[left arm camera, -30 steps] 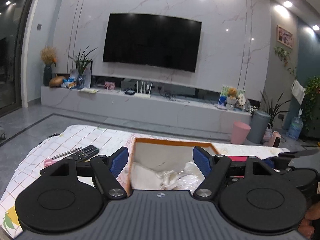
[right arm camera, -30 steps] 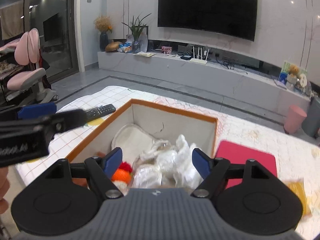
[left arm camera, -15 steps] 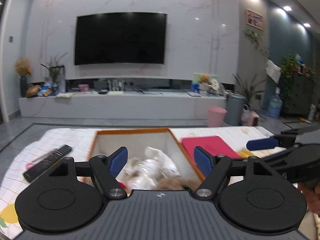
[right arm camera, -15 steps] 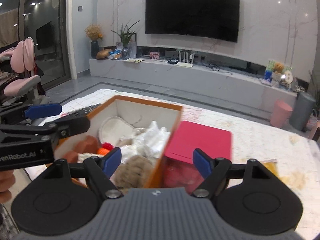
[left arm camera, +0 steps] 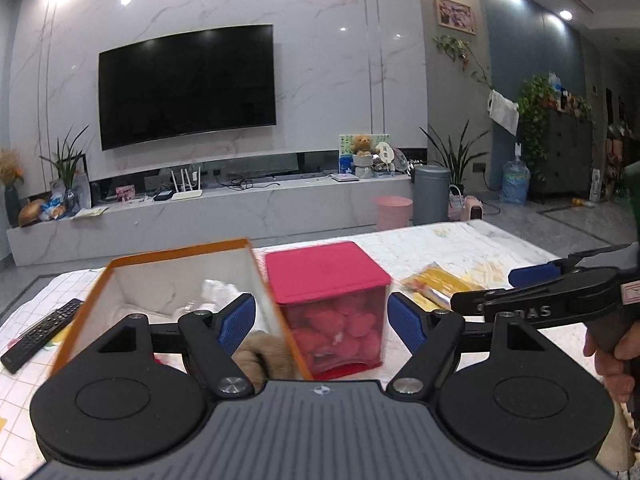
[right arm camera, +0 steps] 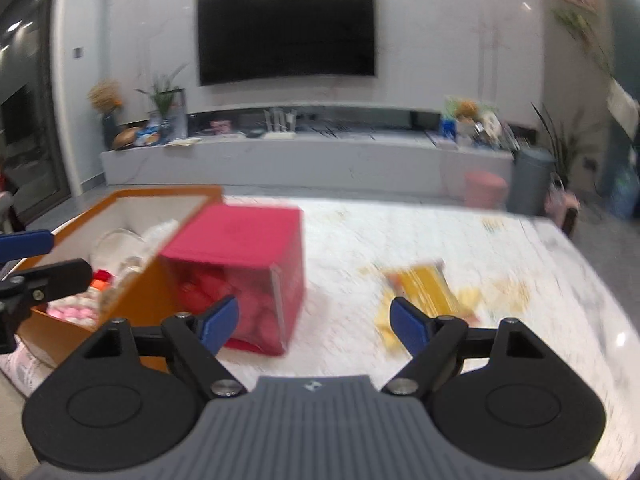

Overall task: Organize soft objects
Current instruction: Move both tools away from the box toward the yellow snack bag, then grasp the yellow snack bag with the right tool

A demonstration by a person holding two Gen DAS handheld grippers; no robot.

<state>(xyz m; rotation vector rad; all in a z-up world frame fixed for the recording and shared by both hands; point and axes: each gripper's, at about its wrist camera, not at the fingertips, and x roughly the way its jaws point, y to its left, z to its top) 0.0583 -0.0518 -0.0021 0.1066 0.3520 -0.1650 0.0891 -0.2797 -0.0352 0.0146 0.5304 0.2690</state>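
An orange-rimmed open box (left arm camera: 180, 251) stands on the table, holding white soft things (left arm camera: 216, 292) and a brown plush piece (left arm camera: 266, 354). Right beside it is a clear container with a red lid (left arm camera: 324, 272), full of red soft items. My left gripper (left arm camera: 322, 316) is open just before that container, its pads apart from it. A yellow packet (right arm camera: 424, 292) lies right of the container (right arm camera: 240, 236). My right gripper (right arm camera: 316, 320) hovers over bare tabletop between the two, its jaws opening with nothing between them. The right wrist view is blurred.
A black remote (left arm camera: 40, 334) lies left of the box on the patterned tablecloth (left arm camera: 480, 240). The right gripper (left arm camera: 516, 288) shows at the right edge, held by a hand (left arm camera: 608, 356). Beyond the table are a TV bench (left arm camera: 240, 208), a pink bin (left arm camera: 394, 212) and a grey bin (left arm camera: 432, 192).
Both grippers have swung to the right and dropped a little. The orange box has slid to the left of each view, and the red-lidded container and yellow packet have come in front.
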